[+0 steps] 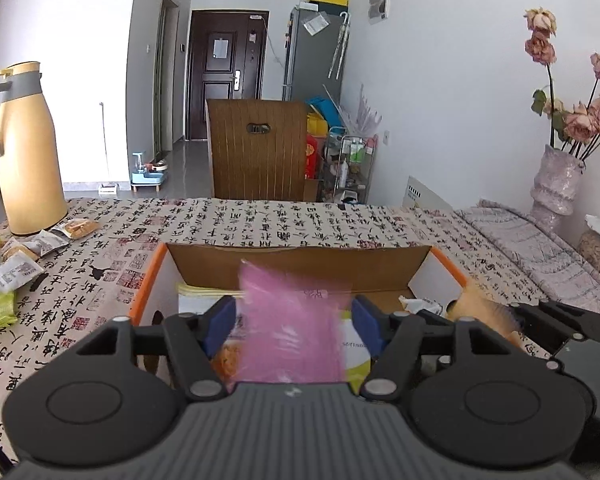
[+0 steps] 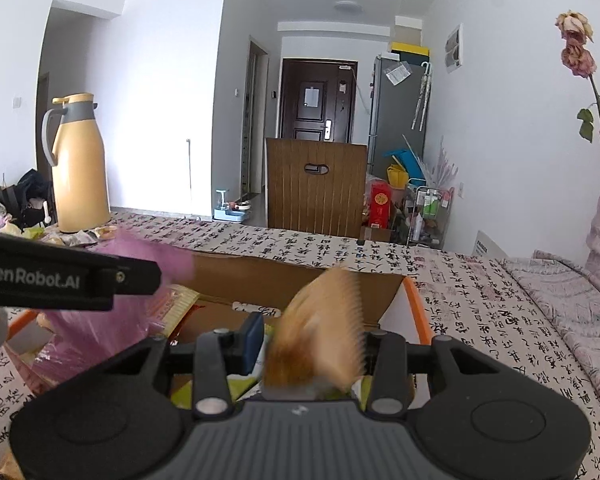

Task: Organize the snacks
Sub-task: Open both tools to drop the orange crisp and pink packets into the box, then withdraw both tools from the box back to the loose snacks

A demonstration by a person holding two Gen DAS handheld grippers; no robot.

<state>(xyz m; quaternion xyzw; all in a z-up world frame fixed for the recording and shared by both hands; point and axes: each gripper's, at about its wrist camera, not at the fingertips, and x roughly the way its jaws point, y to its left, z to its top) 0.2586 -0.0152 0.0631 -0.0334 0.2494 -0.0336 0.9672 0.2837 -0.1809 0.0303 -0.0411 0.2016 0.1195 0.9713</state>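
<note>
White walls and a dark door fill the upper half of both views, with a wooden chair back [image 1: 258, 148] at centre behind the table. Calligraphy-printed cloth [image 1: 260, 224] covers the table across the middle of each frame. Far left on it stands a tall yellow thermos jug [image 1: 24, 148], and on the right edge a pale vase [image 1: 556, 184] of dried roses. An open cardboard box [image 1: 300, 264] with an orange rim sits low at centre, already holding several packets. A loose heap of snack packets [image 1: 8, 276] lies at the left edge of the left wrist view, beside the jug.

Over the box in the lower centre, the left gripper [image 1: 294, 322] has a blurred pink snack bag [image 1: 292, 320] between its blue pads; the jaws stand apart, and whether the pads touch the bag cannot be told. In the right wrist view, the right gripper [image 2: 308, 344] is clamped on a blurred tan snack packet [image 2: 324, 328], also above the box's opening.
</note>
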